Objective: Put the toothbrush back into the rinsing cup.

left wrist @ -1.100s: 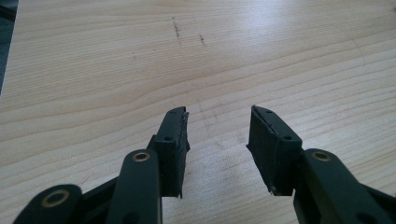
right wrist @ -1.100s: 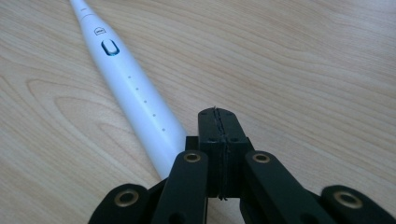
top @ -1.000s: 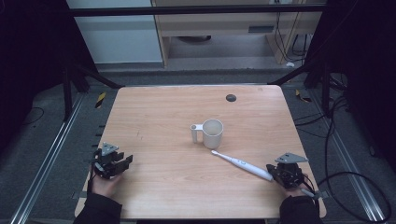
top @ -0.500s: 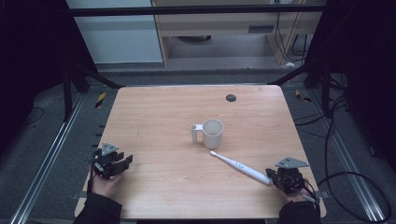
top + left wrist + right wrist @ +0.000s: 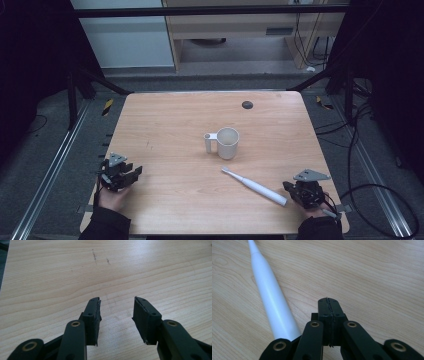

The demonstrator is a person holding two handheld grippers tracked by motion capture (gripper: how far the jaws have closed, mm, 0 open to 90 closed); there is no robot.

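Smooth white toothbrush, long and tapered, flat on the pale wood-grain table toward the near right corner. Just beside its thick end, right gripper, black jaws pressed together on nothing. Near the left edge, left gripper, ribbed pads apart, empty. Centred: round cream mug, upright.

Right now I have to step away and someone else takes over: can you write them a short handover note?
Left hand-held gripper: jaws apart, nothing between them, near the table's left edge.
Right hand-held gripper: jaws shut, holding nothing, just beside the handle end of the toothbrush.
Toothbrush lies flat, bristles toward the cup, which stands upright mid-table.
Done: nothing yet. Left: probably open the right jaws, grasp the toothbrush and stand it in the cup.
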